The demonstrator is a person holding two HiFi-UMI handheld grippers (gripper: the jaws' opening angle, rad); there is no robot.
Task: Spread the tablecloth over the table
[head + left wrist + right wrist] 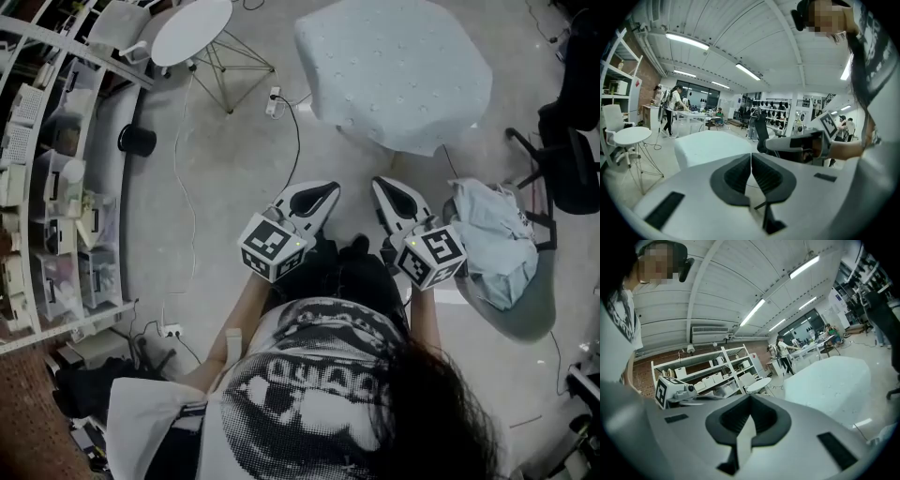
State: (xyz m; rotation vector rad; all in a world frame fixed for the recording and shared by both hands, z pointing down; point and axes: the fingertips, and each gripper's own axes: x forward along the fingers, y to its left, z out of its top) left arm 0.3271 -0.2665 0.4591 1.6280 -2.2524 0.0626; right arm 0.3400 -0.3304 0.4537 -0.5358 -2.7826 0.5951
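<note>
A pale tablecloth (394, 70) with small dots covers the table in the far middle of the head view and hangs over its sides. It also shows beyond the jaws as the tablecloth (710, 145) in the left gripper view and as the tablecloth (829, 380) in the right gripper view. My left gripper (330, 190) and right gripper (380, 184) are held side by side in front of the person's body, well short of the table. Both are shut with nothing between the pads. The jaws of the left gripper (751, 154) meet, and so do those of the right gripper (750, 397).
A chair (553, 309) at the right holds a crumpled pale cloth (492, 244). A black office chair (567, 159) stands behind it. A round white table (192, 30), a black bin (137, 140), a power strip (273, 101) with cables and shelves (47, 187) are at the left.
</note>
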